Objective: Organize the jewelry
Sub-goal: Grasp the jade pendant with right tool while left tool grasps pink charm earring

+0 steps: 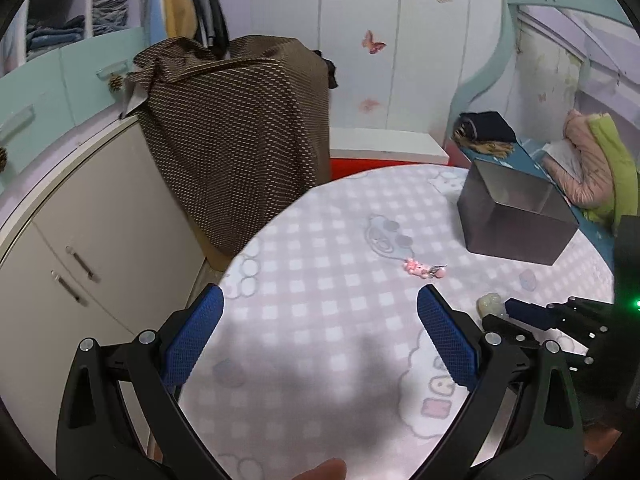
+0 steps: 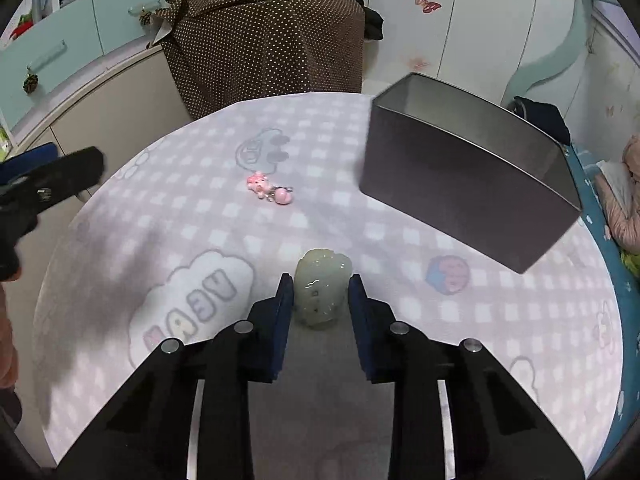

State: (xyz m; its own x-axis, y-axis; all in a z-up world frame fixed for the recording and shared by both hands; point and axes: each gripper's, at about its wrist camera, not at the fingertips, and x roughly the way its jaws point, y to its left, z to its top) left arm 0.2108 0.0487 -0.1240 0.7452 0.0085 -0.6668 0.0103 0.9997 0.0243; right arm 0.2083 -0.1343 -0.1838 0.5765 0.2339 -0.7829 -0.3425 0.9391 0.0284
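Right tool: we see its two blue pads on either side of a pale green jade pendant, near-centre of the bench. The pads look to be touching the pendant's sides, so we read it as clamped on the pendant; whether the pendant is lifted off the cloth we can't tell.

Left tool: jaws spread wide, nothing between them, hovering over the near left part of the bench. From its view the right tool sits to the right with the pendant at its tip.

A pink bead charm with a small metal clasp lies on the checked cloth, farther out and left of the pendant, well apart from both tools.

A grey metal box, open-topped, stands on the far right of the bench, apart from the charm and the pendant. We can't see inside it.

Beyond the bench: a brown dotted cloth draped over something, far left.
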